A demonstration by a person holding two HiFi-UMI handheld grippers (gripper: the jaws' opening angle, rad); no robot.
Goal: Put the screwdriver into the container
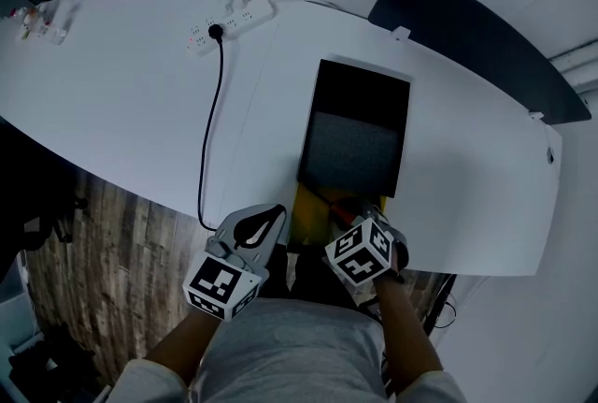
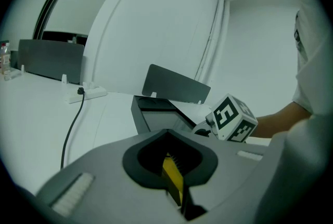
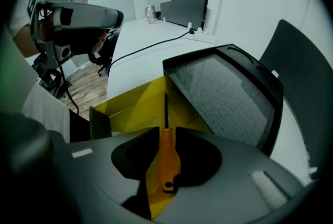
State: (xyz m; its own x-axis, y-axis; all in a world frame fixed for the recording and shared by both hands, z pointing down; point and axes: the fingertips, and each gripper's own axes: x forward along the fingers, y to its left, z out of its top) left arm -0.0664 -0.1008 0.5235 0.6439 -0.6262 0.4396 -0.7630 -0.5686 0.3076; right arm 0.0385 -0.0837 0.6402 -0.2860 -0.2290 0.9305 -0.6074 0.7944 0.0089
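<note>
Head view: the yellow container (image 1: 305, 205) is set at the worktop's (image 1: 140, 111) edge. Left gripper view: its wall is clamped by the left hand-held gripper (image 2: 172, 167) and a slip could tip it. Right gripper view: the screwdriver (image 3: 166, 158), loose between the right hand-held gripper's (image 3: 167, 137) parted jaws over the container, could be skewed and dropped outside.

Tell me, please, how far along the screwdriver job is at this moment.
Done: the left gripper is shut on the yellow container wall, steadying it. In hand: the screwdriver stands tip-down over the container, between the jaws of the right gripper, which look parted from its handle. Left: it must land inside.
</note>
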